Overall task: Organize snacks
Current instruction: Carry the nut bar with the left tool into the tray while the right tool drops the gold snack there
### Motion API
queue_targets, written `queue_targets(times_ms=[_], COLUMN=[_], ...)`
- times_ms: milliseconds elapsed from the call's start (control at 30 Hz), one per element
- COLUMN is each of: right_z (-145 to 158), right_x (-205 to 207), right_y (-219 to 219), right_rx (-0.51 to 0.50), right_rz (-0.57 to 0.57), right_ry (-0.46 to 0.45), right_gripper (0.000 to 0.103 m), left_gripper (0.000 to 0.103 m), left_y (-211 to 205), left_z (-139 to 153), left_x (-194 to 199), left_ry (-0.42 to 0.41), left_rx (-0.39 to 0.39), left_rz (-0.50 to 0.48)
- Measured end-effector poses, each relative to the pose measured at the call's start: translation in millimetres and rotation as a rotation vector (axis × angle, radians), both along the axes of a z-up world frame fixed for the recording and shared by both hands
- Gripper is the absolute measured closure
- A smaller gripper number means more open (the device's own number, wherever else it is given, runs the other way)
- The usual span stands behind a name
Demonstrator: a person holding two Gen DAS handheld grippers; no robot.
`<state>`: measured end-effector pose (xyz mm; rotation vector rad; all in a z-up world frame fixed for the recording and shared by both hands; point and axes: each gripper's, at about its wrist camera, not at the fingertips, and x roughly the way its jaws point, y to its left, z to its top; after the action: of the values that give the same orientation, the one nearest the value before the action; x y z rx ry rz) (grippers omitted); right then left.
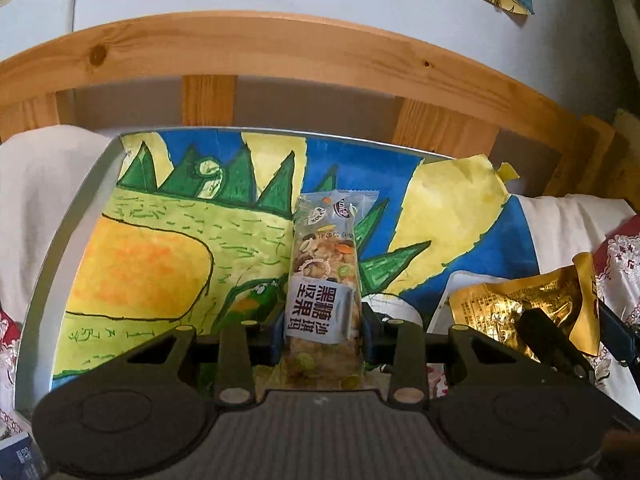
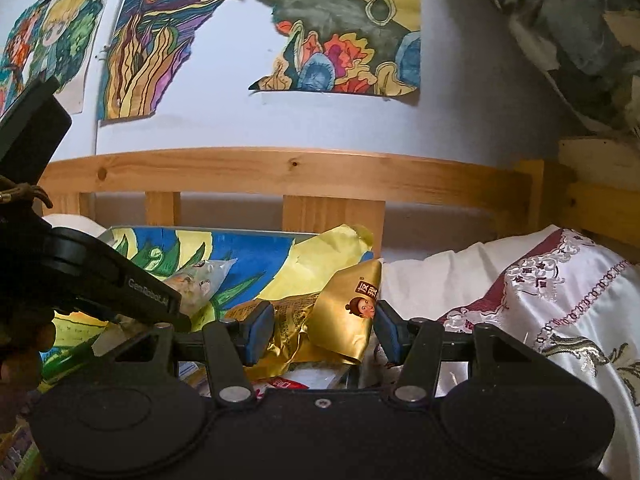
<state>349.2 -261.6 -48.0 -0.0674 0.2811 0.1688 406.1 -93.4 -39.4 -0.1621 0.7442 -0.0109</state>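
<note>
A: What is the left gripper (image 1: 322, 334) doing?

B: It is clamping a clear-wrapped nut bar (image 1: 323, 280) between its blue pads (image 1: 276, 336), jaws narrowed onto the wrapper's sides. The bar is sticking straight out ahead of the fingers, its printed label sitting right at the pads and its crimped end pointing away.

A: And what is lying under it?

B: A grey tray (image 1: 64, 216) lined with a painted dinosaur drawing (image 1: 160, 248) is spreading out ahead of and below the gripper. Beyond the tray, a wooden bed rail (image 1: 280, 52) is running across.

A: Is the right gripper (image 2: 324, 330) holding anything?

B: It is gripping a crumpled gold snack packet (image 2: 340, 320), jaws set middling wide with the foil filling the gap. The packet's cartoon face is sitting against the right pad (image 2: 386, 330), and the foil is bunching toward the left one.

A: Where are the two grippers relative to each other?

B: The left one is showing at the right gripper's left, close by, nut bar poking out ahead of it over the drawing. To the right gripper's right, an embroidered white cloth (image 2: 540, 300) is lying.
</note>
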Motion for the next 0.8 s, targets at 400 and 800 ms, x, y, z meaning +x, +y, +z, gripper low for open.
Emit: queue_targets(times_ms=[400,800], right_z=[-1.3,12.1], right_x=[2.2,-13.3], right_y=[1.9,2.6], right_rx=[-0.009,-0.019], right_rz=[0.005,-0.022], right_ry=[0.012,-0.049], right_gripper=[0.031,0.009], left_gripper=[0.042,0.002], left_y=[3.0,31.2], left_z=[2.8,41.2], left_x=[-2.5,-40.8], left_ry=[-0.01,-0.153], left_rx=[-0.036,-0.089], left_rz=[0.0,0.086])
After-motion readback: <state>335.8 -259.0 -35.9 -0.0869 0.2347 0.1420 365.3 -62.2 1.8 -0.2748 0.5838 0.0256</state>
